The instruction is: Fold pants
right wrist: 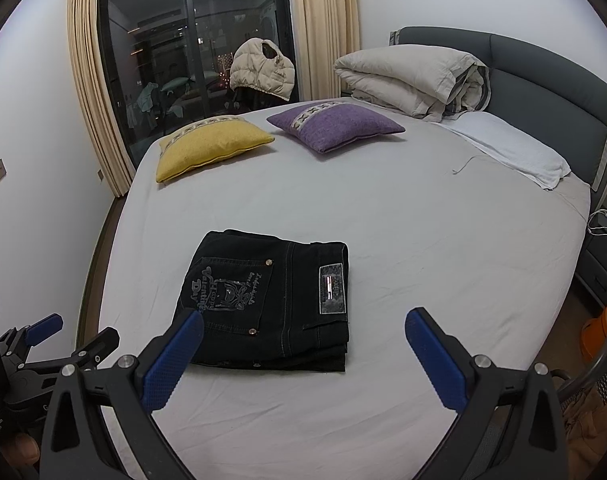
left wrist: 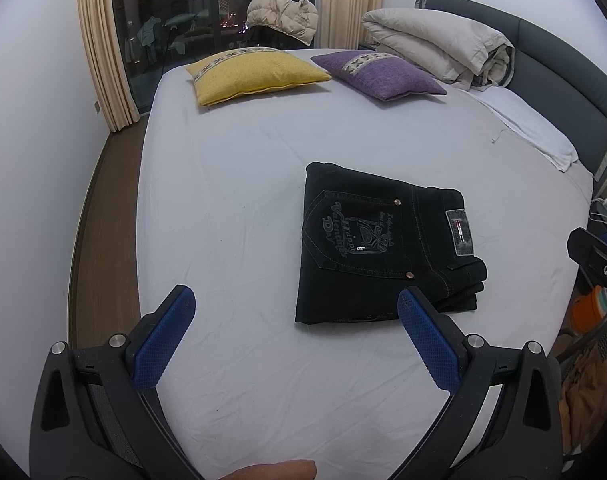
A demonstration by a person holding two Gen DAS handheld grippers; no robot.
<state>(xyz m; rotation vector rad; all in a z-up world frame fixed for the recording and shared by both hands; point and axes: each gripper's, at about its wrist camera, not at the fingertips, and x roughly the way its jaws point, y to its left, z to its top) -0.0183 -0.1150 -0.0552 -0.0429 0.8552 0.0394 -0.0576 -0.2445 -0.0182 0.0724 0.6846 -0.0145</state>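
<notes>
Lying folded into a compact, squarish stack, the pants [left wrist: 387, 244] rest flat on the bed [left wrist: 231, 200], on its near half and toward the right side as the left wrist view has it. They are black denim. A back pocket with pale embroidered lettering faces up, two small rivets sit at its corners, and a grey patch [left wrist: 459, 233] marks the waistband on the right. At the right edge the layers show stacked one on another.

The left gripper [left wrist: 295, 300] hovers over the sheet on the near side of the pants, its jaws spread wide and holding nothing. Its right blue pad [left wrist: 427, 340] stands just beside the stack's near right corner; whether it touches the cloth cannot be told. The right gripper [right wrist: 305, 324] is likewise spread wide and empty, with its left pad [right wrist: 171, 360] overlapping the pants' [right wrist: 271, 300] near left corner in the right wrist view, and its other finger over bare sheet.

Farther back on the bed lie a yellow pillow [left wrist: 255, 74] and a purple pillow [left wrist: 379, 74], side by side and apart from the pants. A rolled beige duvet [left wrist: 439, 46] sits against the grey headboard [left wrist: 563, 64], with a white pillow [left wrist: 523, 120] below it. Beyond the bed a dark window [left wrist: 207, 8] is framed by tan curtains [left wrist: 99, 40], and a puffy cream jacket [left wrist: 283, 10] hangs before it.
</notes>
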